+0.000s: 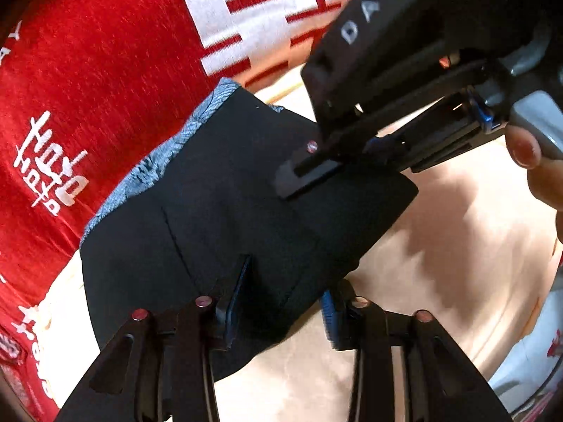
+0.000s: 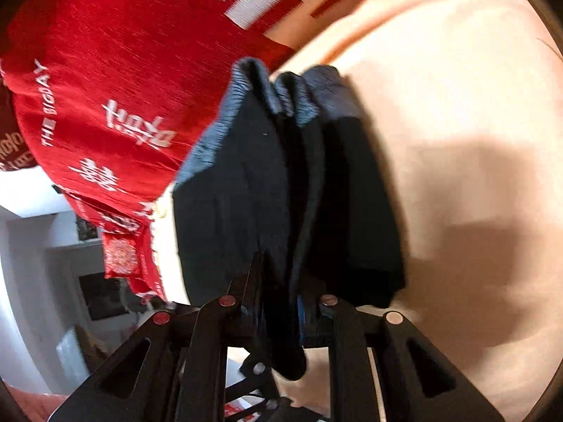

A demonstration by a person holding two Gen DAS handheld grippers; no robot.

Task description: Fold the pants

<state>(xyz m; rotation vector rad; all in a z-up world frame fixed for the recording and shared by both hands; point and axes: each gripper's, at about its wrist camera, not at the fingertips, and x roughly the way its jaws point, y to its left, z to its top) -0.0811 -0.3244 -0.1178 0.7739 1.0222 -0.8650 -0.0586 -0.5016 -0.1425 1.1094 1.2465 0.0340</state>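
**Pants near folded, both tools at the bundle**

Pants (image 1: pixel 225 218): dark, grey waistband (image 1: pixel 155 168), folded into a compact stack on the pale bed cover (image 1: pixel 440 246), waistband end right beside the red printed blanket (image 1: pixel 88 88).

Left tool (image 1: pixel 278 302): fingers spread apart, one blue pad lying on the near edge of the stack, the other off the cloth over the cover. Gripping nothing, as far as I can judge.

Right tool (image 2: pixel 281 302): closed on a fold of the pants; several layers stand on edge between the fingers. Left view shows it reaching in from the upper right, finger flat on top of the stack.

Long axis, right view: from the tool away to the waistband, which points toward the blanket.

Step in hand, my reading: laying the last fold. Best to lower the held layers squarely over the stack, edges matched, left pad pinning the near edge, release only once flat. Right view blurred; layer count uncertain.
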